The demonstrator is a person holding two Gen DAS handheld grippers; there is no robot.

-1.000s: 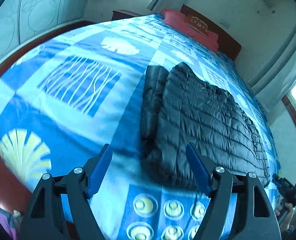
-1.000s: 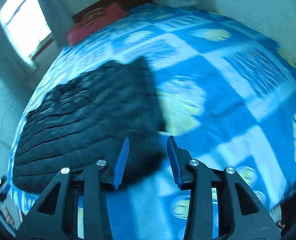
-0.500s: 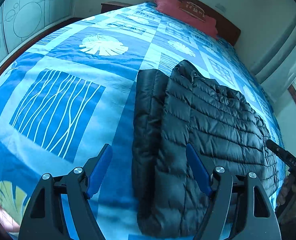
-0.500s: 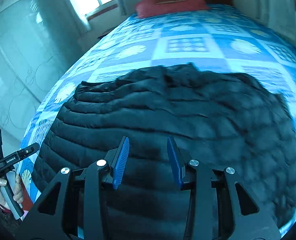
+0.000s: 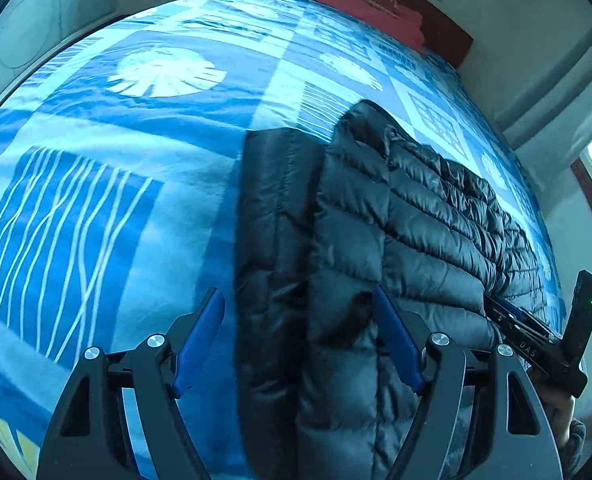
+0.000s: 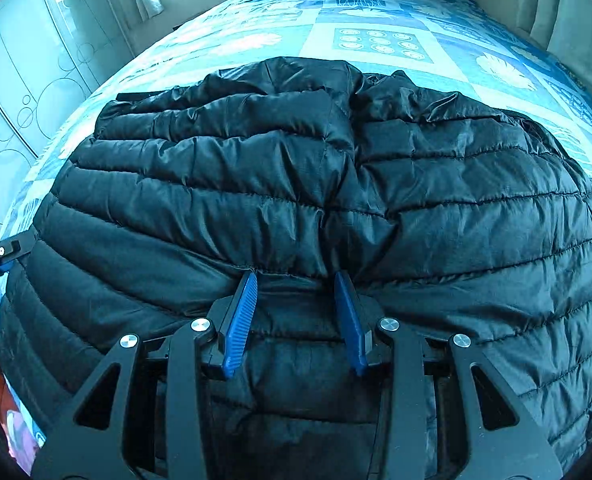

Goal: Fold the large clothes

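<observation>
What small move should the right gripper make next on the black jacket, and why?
Probably closing the right gripper: its jaws stand open at the near hem of the black puffer jacket, fabric between them, not pinched. The left gripper is open too.

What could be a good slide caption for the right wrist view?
Open right hand-held gripper poised over a black puffer jacket on a blue patterned bedspread.

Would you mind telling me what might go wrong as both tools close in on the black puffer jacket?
1. The right tool is open over the middle of the puffer jacket; it may pinch only the slick top layer, so the fold slips.
2. The left tool straddles the folded-in sleeve edge; lifting there could undo that fold.
3. The bedspread lies directly beneath and could get caught too.
</observation>
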